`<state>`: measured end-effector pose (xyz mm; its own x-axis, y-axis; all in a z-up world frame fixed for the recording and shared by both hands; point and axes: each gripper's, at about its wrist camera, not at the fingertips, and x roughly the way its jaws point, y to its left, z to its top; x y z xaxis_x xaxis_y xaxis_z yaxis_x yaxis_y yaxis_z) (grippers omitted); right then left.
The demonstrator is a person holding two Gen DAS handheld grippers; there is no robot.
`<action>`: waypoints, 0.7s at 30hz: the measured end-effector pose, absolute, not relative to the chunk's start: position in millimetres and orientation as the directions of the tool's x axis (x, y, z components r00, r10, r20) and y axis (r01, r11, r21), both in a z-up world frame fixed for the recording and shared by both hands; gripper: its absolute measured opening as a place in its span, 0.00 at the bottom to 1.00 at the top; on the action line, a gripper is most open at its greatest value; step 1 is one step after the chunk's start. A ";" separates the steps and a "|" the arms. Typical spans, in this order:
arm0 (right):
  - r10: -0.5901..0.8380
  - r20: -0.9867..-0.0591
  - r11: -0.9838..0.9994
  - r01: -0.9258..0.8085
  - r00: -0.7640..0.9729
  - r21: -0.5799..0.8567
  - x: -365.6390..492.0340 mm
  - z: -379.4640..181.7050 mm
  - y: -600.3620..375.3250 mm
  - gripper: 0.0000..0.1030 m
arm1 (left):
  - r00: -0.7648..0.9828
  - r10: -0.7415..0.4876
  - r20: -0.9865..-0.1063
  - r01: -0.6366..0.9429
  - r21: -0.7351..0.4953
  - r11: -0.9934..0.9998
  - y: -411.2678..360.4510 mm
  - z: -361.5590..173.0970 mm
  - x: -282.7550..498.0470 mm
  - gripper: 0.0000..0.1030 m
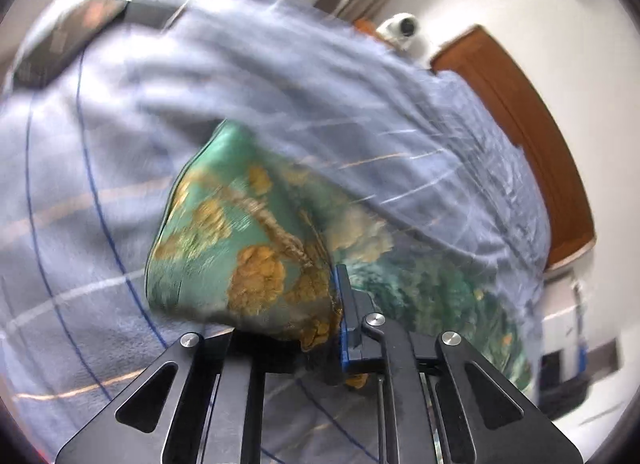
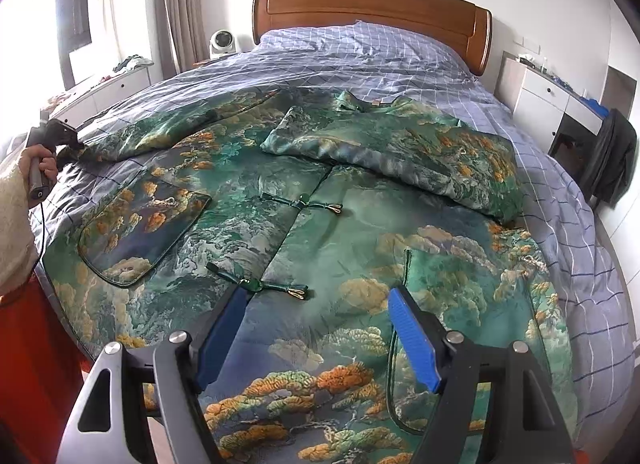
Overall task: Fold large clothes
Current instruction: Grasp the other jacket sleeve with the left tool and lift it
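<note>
A large green jacket [image 2: 312,200] with gold and orange cloud print lies front up on the bed. Its right sleeve [image 2: 400,152] is folded across the chest. Its left sleeve [image 2: 172,124] stretches toward the bed's left edge. My left gripper [image 2: 60,140] is shut on the cuff of that sleeve; in the blurred left wrist view the cuff [image 1: 248,248] bunches between the jaws of the left gripper [image 1: 336,328]. My right gripper [image 2: 320,328] is open and empty, just above the jacket's lower front near a frog button [image 2: 256,286].
The bed has a blue checked cover [image 2: 560,200] and a wooden headboard [image 2: 372,8]. A white nightstand [image 2: 548,104] with a dark garment [image 2: 612,156] stands right. A small fan [image 2: 222,42] and a low white cabinet [image 2: 112,88] stand left.
</note>
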<state>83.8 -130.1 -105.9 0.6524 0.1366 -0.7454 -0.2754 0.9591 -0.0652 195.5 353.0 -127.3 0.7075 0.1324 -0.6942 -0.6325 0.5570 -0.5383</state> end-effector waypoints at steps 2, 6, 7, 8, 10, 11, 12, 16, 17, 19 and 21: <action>0.141 -0.744 0.960 -0.274 0.653 -0.058 83.9 -106.3 -130.9 0.73 | 0.728 0.178 -0.662 -0.594 -0.479 0.647 330.7 -95.1 202.2 0.10; 0.150 -0.737 0.961 -0.272 0.658 -0.047 83.6 -105.7 -132.8 0.73 | 0.809 0.211 -0.549 -0.429 -0.305 0.851 255.0 -24.4 217.9 0.10; 0.152 -0.735 0.962 -0.269 0.661 -0.044 83.2 -105.0 -134.0 0.73 | 0.832 0.199 -0.519 -0.368 -0.246 0.897 227.1 -9.0 220.7 0.10; 0.153 -0.732 0.963 -0.266 0.664 -0.040 82.7 -104.1 -135.4 0.73 | 0.846 0.186 -0.499 -0.321 -0.200 0.926 206.3 0.1 222.6 0.10; 0.153 -0.725 0.965 -0.258 0.672 -0.036 81.5 -102.0 -138.9 0.73 | 0.875 0.143 -0.463 -0.204 -0.083 0.975 148.9 14.0 222.9 0.10; 0.149 -0.720 0.968 -0.249 0.678 -0.034 80.4 -100.4 -142.1 0.73 | 0.882 0.126 -0.455 -0.160 -0.039 0.986 127.2 15.6 222.6 0.10; 0.146 -0.717 0.970 -0.241 0.682 -0.032 79.8 -99.5 -145.1 0.73 | 0.887 0.101 -0.451 -0.104 0.019 0.994 98.3 14.2 221.4 0.10; 0.129 -0.712 0.979 -0.204 0.690 -0.020 80.3 -96.1 -158.4 0.73 | 0.864 0.007 -0.504 0.067 0.129 0.989 17.4 -15.5 225.1 0.10; 0.124 -0.710 0.980 -0.196 0.693 -0.020 80.3 -95.6 -161.2 0.73 | 0.851 -0.009 -0.524 0.096 0.138 0.986 4.8 -25.0 227.4 0.10; 0.115 -0.709 0.983 -0.181 0.695 -0.018 80.0 -95.9 -167.2 0.73 | 0.808 -0.047 -0.587 0.162 0.145 0.976 -24.1 -52.4 231.7 0.10; 0.109 -0.711 0.986 -0.168 0.695 -0.013 79.4 -97.1 -173.1 0.73 | 0.754 -0.059 -0.655 0.210 0.155 0.965 -48.8 -83.2 235.0 0.16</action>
<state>79.4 -173.1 -97.1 0.6950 0.1089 -0.7108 -0.1680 0.9857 -0.0132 235.0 -48.8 -83.2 0.7536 -0.0585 -0.6547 0.2098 0.9653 0.1552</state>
